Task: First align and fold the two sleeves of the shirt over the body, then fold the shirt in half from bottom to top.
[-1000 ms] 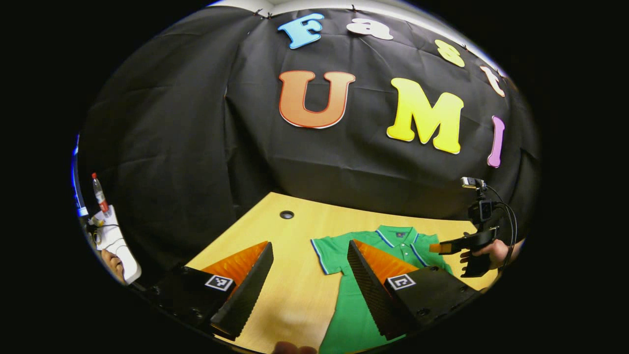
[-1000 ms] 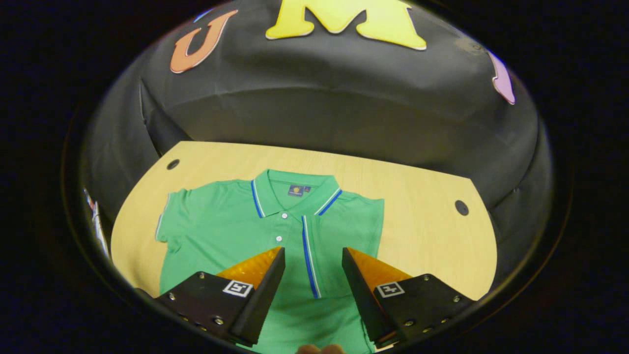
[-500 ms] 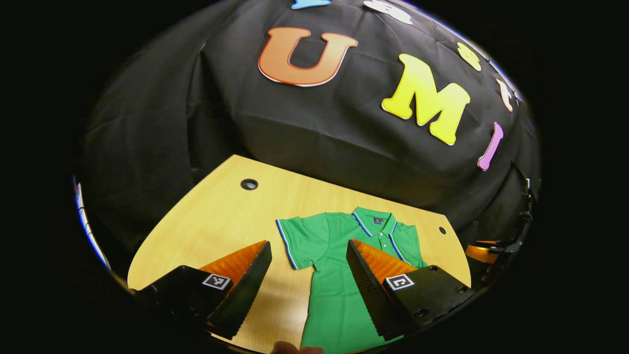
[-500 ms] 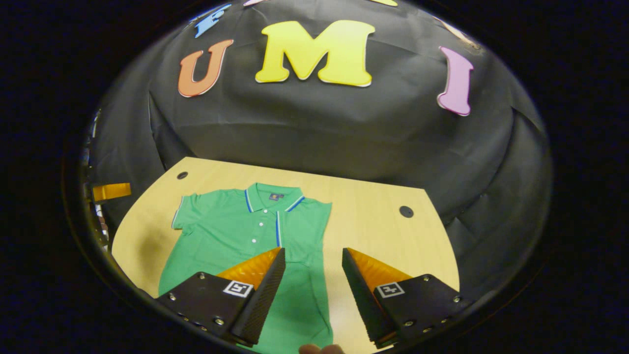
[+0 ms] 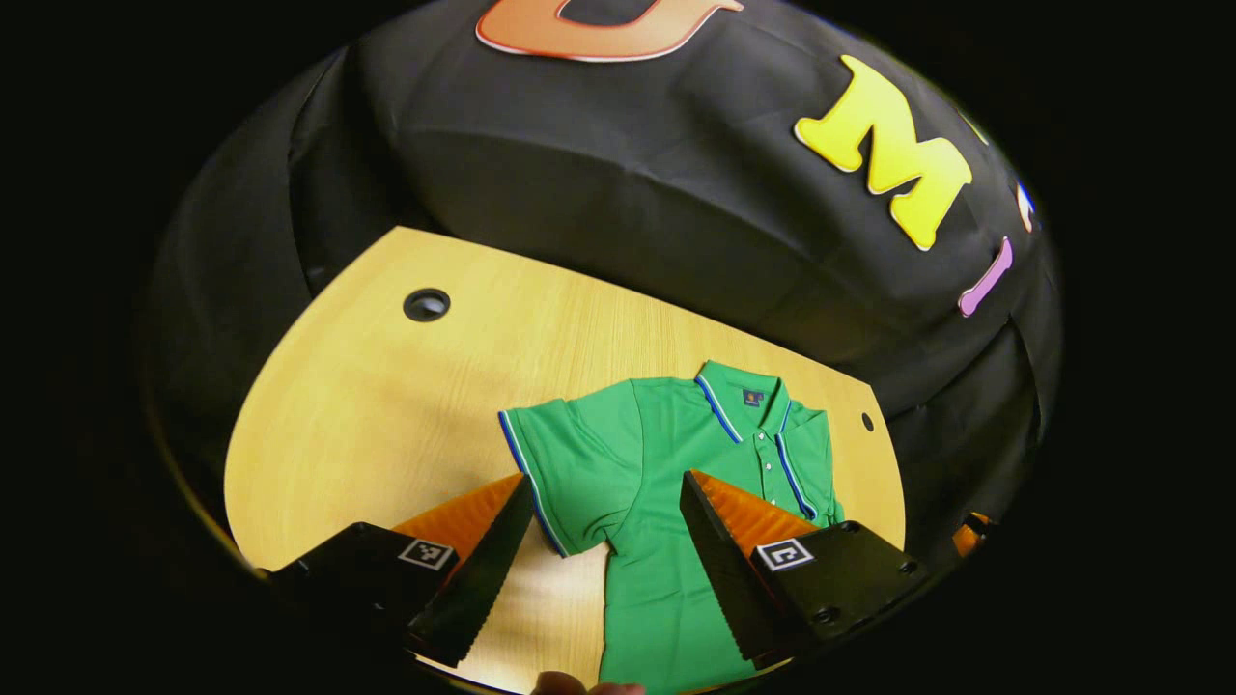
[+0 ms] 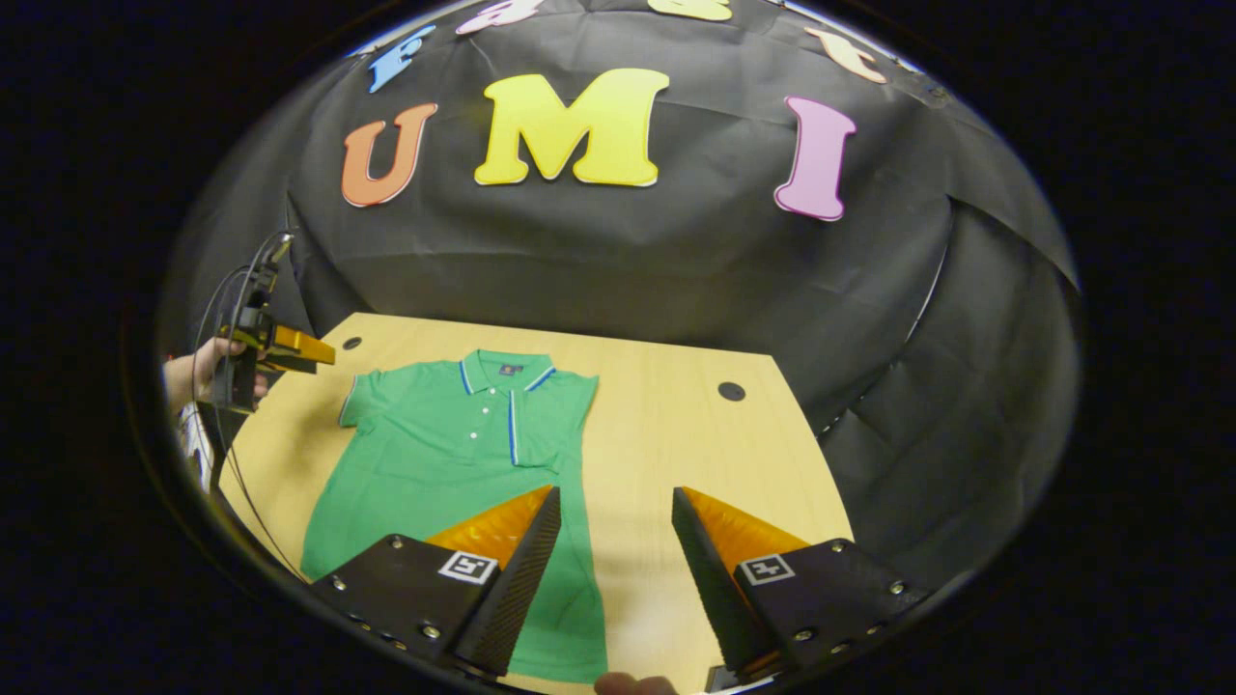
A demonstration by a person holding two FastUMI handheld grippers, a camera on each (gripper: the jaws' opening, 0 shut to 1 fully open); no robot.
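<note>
1. Left gripper [image 5: 606,541]: fingers spread wide, nothing between them. It hangs above the shirt's outstretched sleeve [image 5: 560,463], whose cuff edge sits right in the gap as seen in the left gripper view. It also shows in the right gripper view [image 6: 307,349], held by a hand [image 6: 198,378] at the table's far-left edge.

2. Right gripper [image 6: 615,550]: fingers apart too, empty, hovering over the shirt's lower right edge and the bare table [image 6: 676,425] beside it.

3. Shirt [image 6: 454,454]: green polo, flat on the wood table, collar [image 6: 504,372] toward the back wall, hem toward the person. The side nearer the right gripper looks straight-edged w/ no sleeve sticking out — prob. folded in already; the other sleeve lies out flat.

4. Handling, judged: light, soft knit, no stiffness — it'll drape and drag, not hold shape. Best grip is the cuff edge of the open sleeve, pinching both layers; a grab mid-panel would bunch it. The wood looks smooth, so the body may slide when pulled.

5. Vs 1 s ago: left gripper has tipped down and closed in on the sleeve; right gripper has backed off from over the placket to the shirt's right side. Shirt itself looks unmoved.
</note>
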